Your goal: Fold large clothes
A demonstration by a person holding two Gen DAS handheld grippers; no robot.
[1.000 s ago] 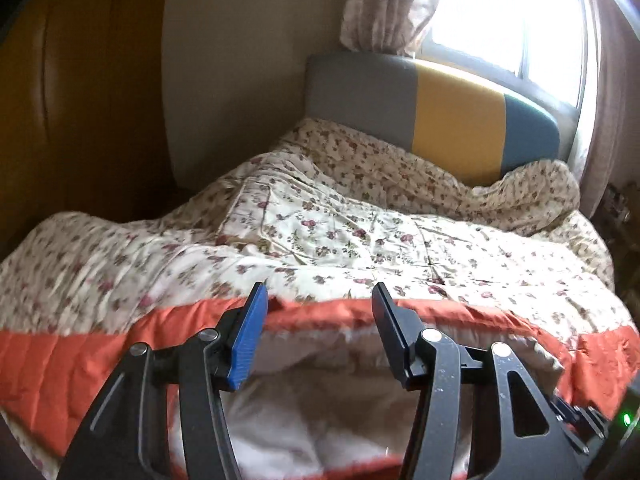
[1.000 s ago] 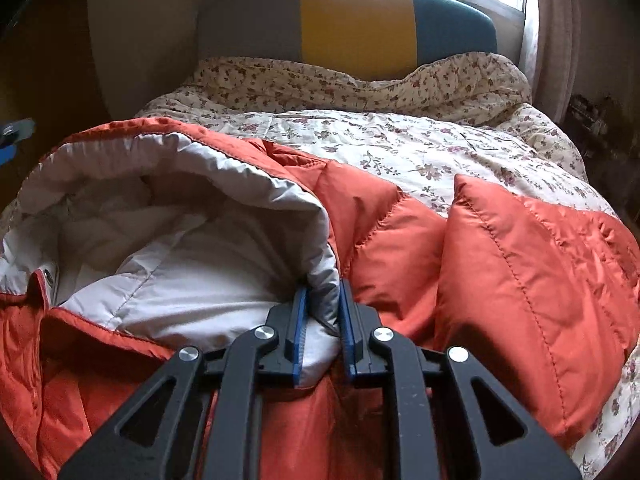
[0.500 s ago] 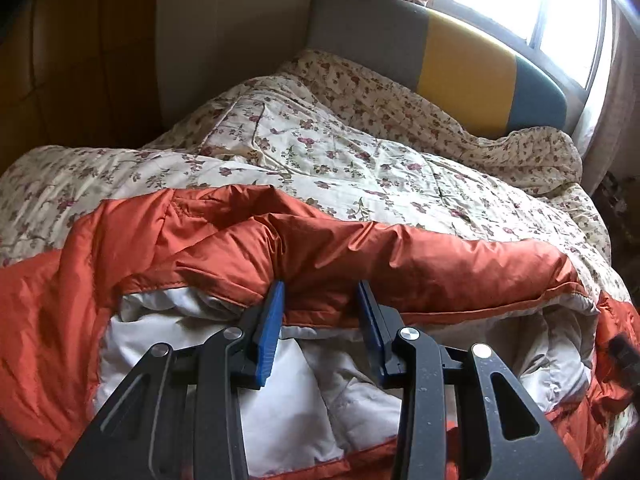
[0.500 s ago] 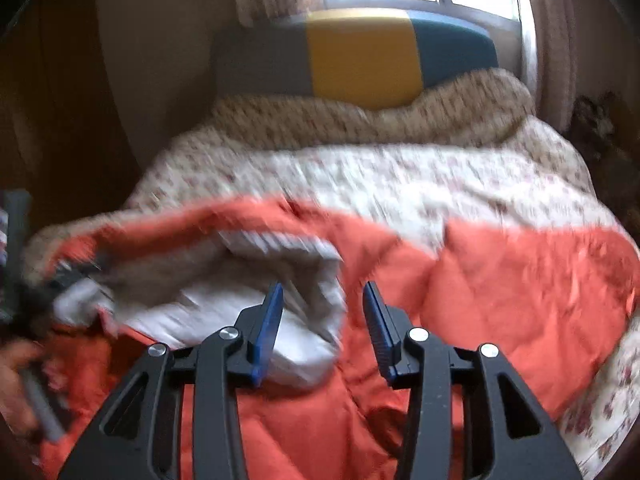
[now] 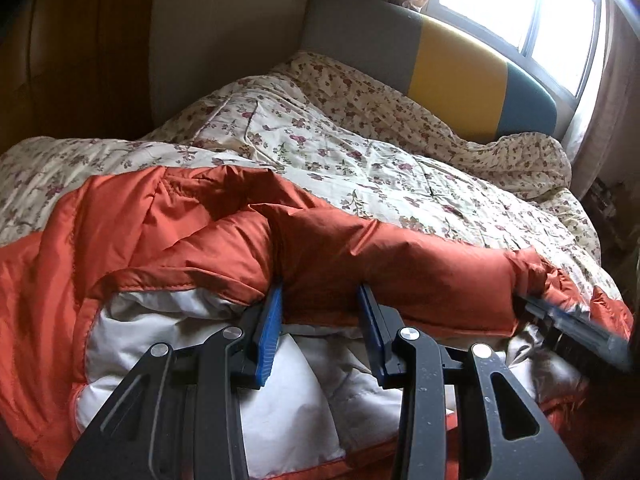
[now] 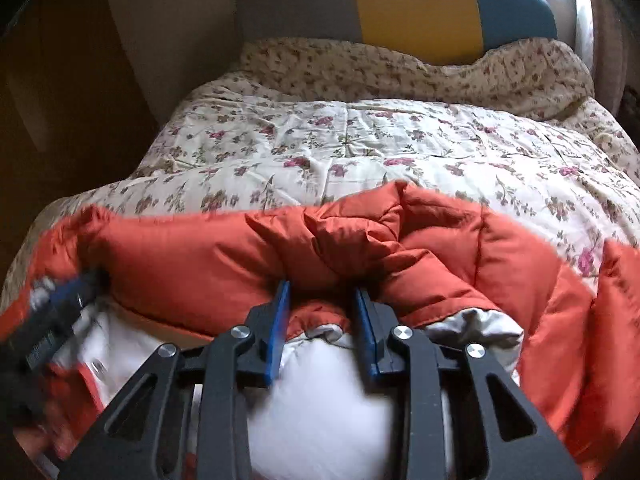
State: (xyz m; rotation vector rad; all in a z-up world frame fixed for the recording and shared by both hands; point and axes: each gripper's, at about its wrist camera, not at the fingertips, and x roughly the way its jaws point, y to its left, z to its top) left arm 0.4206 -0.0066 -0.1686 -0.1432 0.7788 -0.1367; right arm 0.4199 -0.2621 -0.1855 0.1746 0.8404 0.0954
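Note:
An orange puffer jacket (image 5: 168, 236) with a white lining (image 5: 296, 412) lies across the near end of the bed. It also shows in the right wrist view (image 6: 192, 264). My left gripper (image 5: 320, 300) is open, its fingers on either side of the rolled orange edge. My right gripper (image 6: 322, 296) is open, its tips against the orange fold above the lining (image 6: 328, 400). The right gripper (image 5: 572, 320) appears blurred at the right of the left wrist view. The left gripper (image 6: 56, 304) appears blurred at the left of the right wrist view.
The bed is covered by a floral quilt (image 5: 320, 140), also in the right wrist view (image 6: 360, 140). A grey, yellow and teal headboard (image 5: 456, 68) stands at the far end under a bright window. A wooden wall (image 5: 72, 48) is at the left.
My right gripper let go of the lining edge, opened and moved forward to the orange fold. My left gripper came down onto the jacket's rolled edge and narrowed its opening.

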